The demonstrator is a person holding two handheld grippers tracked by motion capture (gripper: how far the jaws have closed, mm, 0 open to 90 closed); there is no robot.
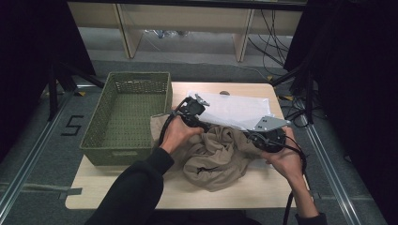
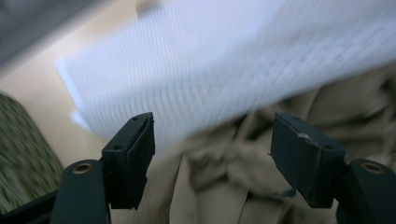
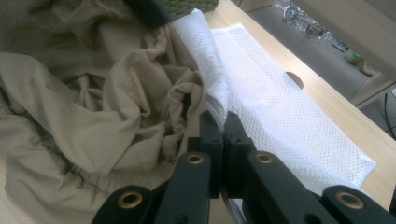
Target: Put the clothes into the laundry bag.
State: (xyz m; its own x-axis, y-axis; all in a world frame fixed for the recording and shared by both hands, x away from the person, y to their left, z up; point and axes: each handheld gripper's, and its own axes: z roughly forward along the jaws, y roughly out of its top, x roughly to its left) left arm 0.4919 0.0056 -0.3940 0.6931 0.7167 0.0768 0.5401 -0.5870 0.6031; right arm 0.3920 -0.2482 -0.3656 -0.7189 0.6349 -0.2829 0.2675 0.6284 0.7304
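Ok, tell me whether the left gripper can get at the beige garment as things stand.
Probably yes: the left gripper has open jaws with nothing between them, and the beige garment lies bunched right below, uncovered.

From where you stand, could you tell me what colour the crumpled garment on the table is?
The garment is beige, clearest in the right gripper view.

From my left gripper view the white mesh bag (image 2: 196, 70) is smeared by motion blur, its weave unreadable, and the basket (image 2: 23, 154) is cut off at the left edge. In the high view the beige garment (image 1: 211, 157) hides part of the bag's near edge, and I can't see the right gripper (image 1: 251, 136) fingers under its grey plate
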